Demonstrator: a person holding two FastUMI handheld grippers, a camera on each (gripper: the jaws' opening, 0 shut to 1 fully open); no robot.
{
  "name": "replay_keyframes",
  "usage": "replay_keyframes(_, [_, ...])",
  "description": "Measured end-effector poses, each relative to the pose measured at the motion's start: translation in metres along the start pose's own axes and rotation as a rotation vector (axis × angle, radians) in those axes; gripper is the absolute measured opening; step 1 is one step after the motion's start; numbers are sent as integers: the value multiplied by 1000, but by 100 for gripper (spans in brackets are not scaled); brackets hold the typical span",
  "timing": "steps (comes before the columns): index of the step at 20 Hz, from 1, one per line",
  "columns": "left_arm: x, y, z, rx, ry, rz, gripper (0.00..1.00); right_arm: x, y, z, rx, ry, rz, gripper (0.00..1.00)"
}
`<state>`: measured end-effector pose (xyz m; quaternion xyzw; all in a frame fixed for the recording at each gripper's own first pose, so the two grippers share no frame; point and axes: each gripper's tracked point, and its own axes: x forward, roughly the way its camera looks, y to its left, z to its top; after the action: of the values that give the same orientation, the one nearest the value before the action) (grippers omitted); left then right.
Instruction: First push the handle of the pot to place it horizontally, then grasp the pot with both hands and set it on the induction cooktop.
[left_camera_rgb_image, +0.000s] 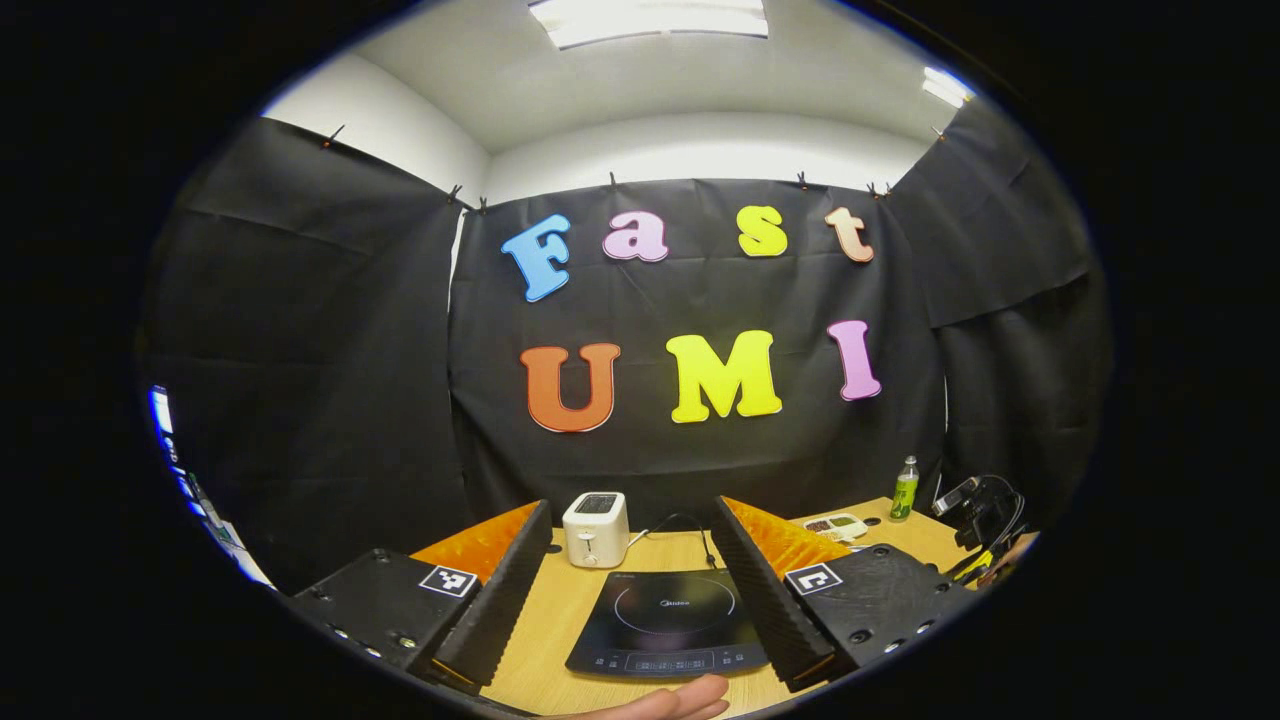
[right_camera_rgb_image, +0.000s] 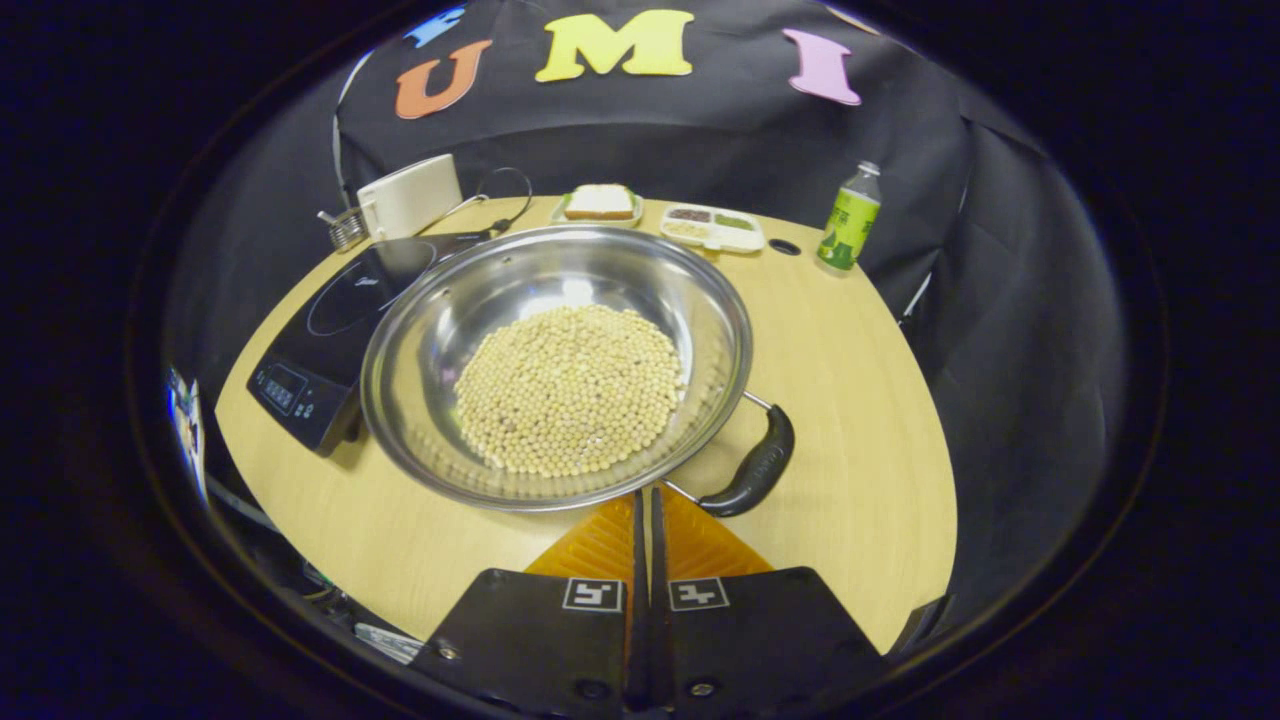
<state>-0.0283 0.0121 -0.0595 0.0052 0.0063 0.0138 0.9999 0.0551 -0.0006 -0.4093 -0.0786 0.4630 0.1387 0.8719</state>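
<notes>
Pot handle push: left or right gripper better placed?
Right. The right gripper, fingers together, sits at the pot rim beside the handle. The left gripper is open, facing the induction cooktop.

Wooden table, pot, induction cooktop, toaster, bottle

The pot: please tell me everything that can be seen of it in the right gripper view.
The pot is a wide, shallow, shiny metal pan, apparently steel. It stands upright on the wooden table and holds a heap of pale round beans. A black handle on wire brackets sits at its near right rim. Its left edge overlaps the black cooktop. The right tool, fingers together, points at the near rim.
</notes>
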Motion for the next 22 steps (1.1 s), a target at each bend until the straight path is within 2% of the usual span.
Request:
replay_keyframes(4, [9,-12,-17,-16,25,-27,96,12,-24,12,29,-38,-60,1])
replay_keyframes(7, [17,-17,-33,-22,61,-39,96,21,-36,23,4,-77,-107,4])
replay_keyframes(9, [22,-17,-38,-14,74,-36,96,27,-40,31,-12,-98,-128,0])
replay_keyframes(10, [24,-20,-42,-13,81,-40,96,30,-40,35,-22,-108,-131,4])
replay_keyframes(12, [27,-27,-49,-13,94,-54,96,34,-37,42,-20,-121,-128,0])
replay_keyframes(13, [30,-30,-52,-9,101,-60,96,37,-35,44,-15,-126,-122,4])
replay_keyframes(15, [37,-37,-60,-3,118,-75,96,40,-29,49,-3,-141,-110,4])
replay_keyframes(18, [54,-59,-82,-16,187,-125,96,41,-29,57,9,-175,-114,1])
replay_keyframes(22, [77,-88,-110,-59,281,-187,96,30,-31,66,16,-237,-117,5])
